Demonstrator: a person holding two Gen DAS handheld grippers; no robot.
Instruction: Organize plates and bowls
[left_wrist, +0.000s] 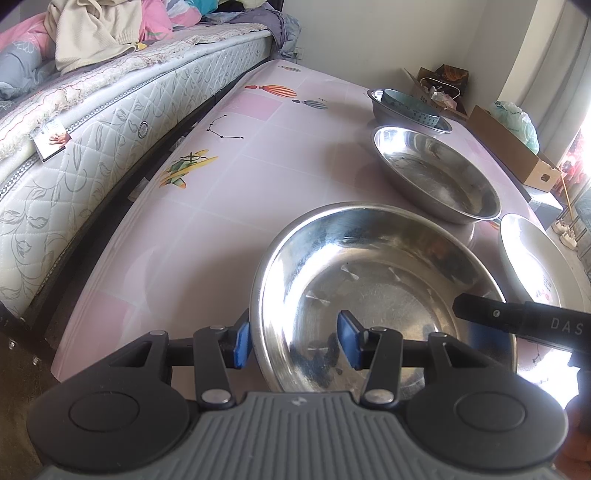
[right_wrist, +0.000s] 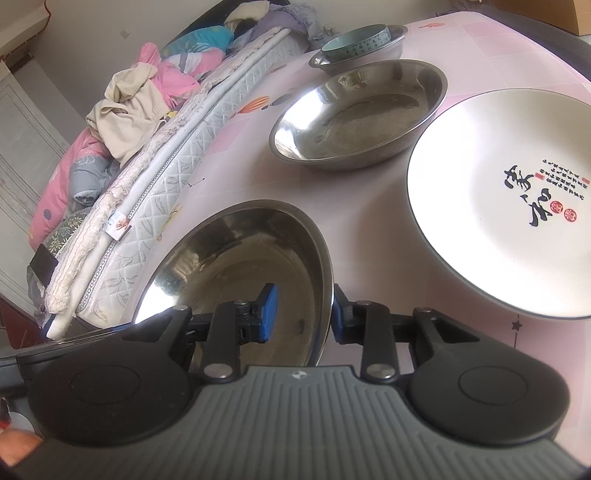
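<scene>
Straddling near steel basin (left_wrist: 369, 295) rim: left hand-held gripper (left_wrist: 295, 338) released, one pad each side | right hand-held gripper (right_wrist: 301, 314) likewise spread across opposite rim | second basin (left_wrist: 436, 173) ahead on desk (left_wrist: 184, 240) | white plate (right_wrist: 498, 199) right-ahead

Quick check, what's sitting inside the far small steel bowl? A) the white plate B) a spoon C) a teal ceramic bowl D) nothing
C: in both wrist views a teal ceramic bowl with a band of characters is nested in the far steel bowl, while the white plate lies apart on the table.
</scene>
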